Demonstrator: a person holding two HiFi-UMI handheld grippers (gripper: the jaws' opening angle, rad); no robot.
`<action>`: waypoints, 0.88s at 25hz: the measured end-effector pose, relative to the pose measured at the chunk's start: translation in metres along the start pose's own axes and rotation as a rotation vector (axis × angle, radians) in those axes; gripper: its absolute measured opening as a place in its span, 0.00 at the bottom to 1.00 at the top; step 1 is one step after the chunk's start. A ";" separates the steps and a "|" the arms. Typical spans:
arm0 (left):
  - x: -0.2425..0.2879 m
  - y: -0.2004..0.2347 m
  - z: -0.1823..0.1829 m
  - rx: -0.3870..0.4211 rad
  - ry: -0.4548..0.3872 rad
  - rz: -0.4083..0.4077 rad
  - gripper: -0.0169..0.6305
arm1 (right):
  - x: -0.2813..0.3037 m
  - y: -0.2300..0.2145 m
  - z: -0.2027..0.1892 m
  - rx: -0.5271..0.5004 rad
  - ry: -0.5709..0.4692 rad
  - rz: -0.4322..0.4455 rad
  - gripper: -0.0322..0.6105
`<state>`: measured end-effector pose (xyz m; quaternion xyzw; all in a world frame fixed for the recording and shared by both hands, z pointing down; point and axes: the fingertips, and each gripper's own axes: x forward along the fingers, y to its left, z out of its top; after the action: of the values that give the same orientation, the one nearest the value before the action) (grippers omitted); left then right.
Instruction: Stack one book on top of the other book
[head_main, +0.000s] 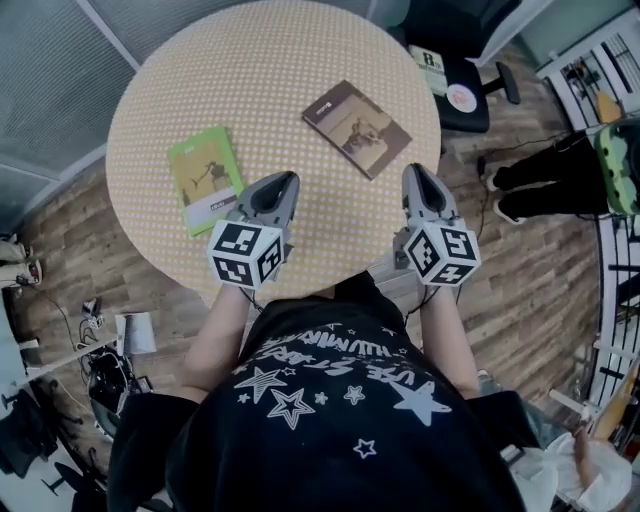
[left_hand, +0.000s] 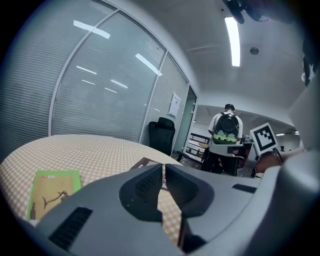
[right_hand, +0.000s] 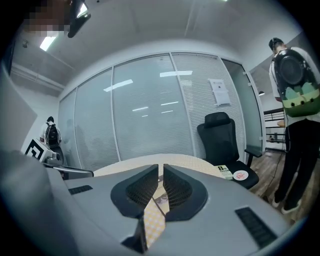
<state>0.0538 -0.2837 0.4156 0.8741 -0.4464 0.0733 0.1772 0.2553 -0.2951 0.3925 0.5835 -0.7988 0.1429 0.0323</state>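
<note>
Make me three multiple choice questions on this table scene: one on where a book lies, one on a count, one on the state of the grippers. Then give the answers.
1. In the head view, where is the green book?
A) flat on the table, left of the brown book and apart from it
B) on top of the brown book
C) lifted off the table

2. How many books lie on the table?
A) one
B) two
C) four

3. How are the left gripper and the right gripper?
A) both wide open
B) both shut and empty
C) each shut on a book

Answers:
1 A, since bare tablecloth shows between the two books.
2 B, since only the green and the brown one lie on it.
3 B, since in each gripper view the jaws are together and grip nothing.
</note>
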 end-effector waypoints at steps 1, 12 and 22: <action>0.004 0.000 0.001 -0.004 -0.001 0.011 0.06 | 0.006 -0.003 0.001 0.003 0.001 0.013 0.12; 0.059 -0.019 0.012 -0.007 0.014 0.157 0.06 | 0.069 -0.036 0.008 -0.015 0.050 0.204 0.12; 0.106 -0.030 0.008 -0.025 0.050 0.293 0.07 | 0.130 -0.064 0.000 0.009 0.132 0.350 0.12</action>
<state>0.1400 -0.3502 0.4310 0.7952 -0.5654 0.1146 0.1868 0.2740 -0.4324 0.4326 0.4251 -0.8835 0.1881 0.0568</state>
